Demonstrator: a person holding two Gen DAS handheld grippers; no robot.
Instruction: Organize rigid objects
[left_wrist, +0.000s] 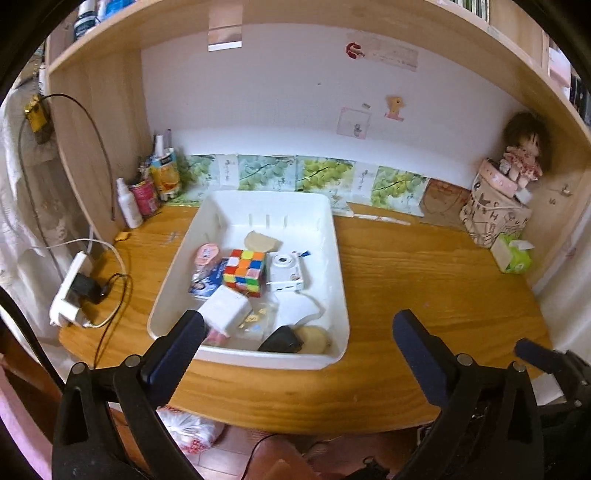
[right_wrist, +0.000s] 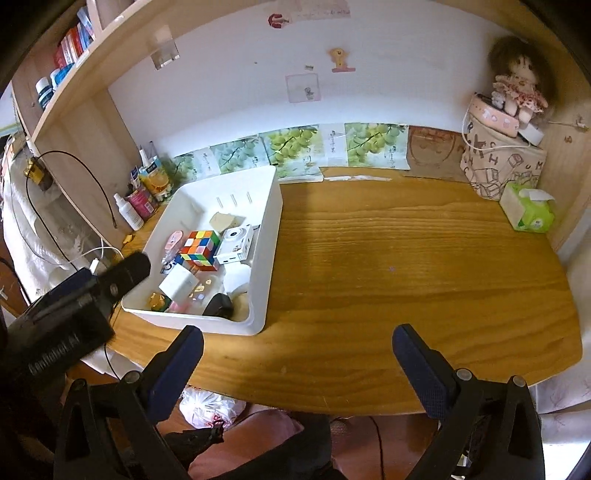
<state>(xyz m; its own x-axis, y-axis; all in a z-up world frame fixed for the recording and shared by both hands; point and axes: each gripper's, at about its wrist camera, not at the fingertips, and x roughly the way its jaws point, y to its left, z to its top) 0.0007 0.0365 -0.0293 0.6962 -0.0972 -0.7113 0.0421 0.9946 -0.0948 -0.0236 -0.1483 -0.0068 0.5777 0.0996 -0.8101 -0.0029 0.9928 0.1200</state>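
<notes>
Now both grippers, left gripper (left_wrist: 297, 332) and right gripper (right_wrist: 297, 345), gape empty; the stiff, light cube (left_wrist: 244, 272) in the bin (left_wrist: 341, 280) likely suits flat-side gripping.

Open wooden tabletop (right_wrist: 406, 258) lay ahead of the right tool (right_wrist: 297, 345), its fingers spread wide with nothing between them. A white bin (right_wrist: 271, 236) crowded with small items blocked the way ahead and to that tool's left. Far ahead to the right, a tissue pack (right_wrist: 530, 208) and a printed bag (right_wrist: 502, 166) filled the corner. Bottles (left_wrist: 129, 203) and a power strip (left_wrist: 70, 288) hemmed the left tool (left_wrist: 299, 328) on its left.
</notes>
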